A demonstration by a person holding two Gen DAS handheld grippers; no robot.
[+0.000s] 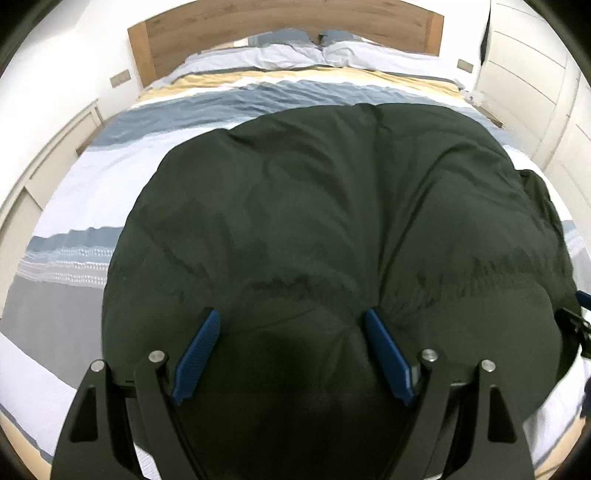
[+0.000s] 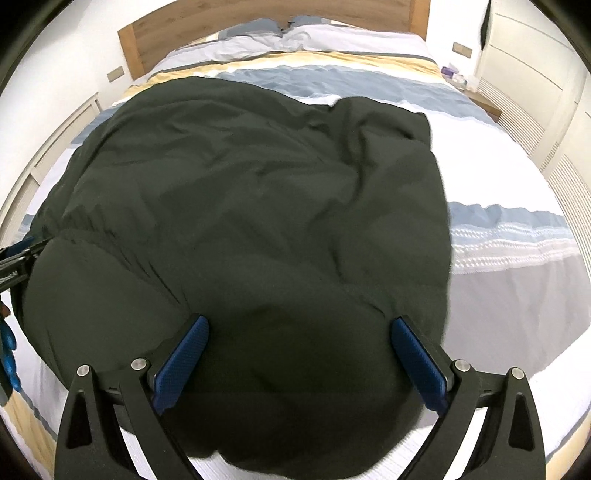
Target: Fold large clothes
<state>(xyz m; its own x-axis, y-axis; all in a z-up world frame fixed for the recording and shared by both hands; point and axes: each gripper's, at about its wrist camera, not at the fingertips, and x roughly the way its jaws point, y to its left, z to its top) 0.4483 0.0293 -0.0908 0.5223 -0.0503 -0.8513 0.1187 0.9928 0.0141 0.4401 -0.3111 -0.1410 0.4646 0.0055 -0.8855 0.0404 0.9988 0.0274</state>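
The dark green padded garment (image 1: 332,221) looks soft, bulky; left gripper (image 1: 291,325) and right gripper (image 2: 299,332), both released, should pinch its bed-foot hem.

we see the garment (image 1: 314,221) cover the duvet's (image 1: 74,177) middle. at six o'clock its near hem runs under the left gripper (image 1: 291,354), out of frame. at nine o'clock the right view crops the left gripper. pillows (image 2: 295,35) at twelve blur.

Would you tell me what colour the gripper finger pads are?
Blue, textured pads; clearest in the right wrist view.
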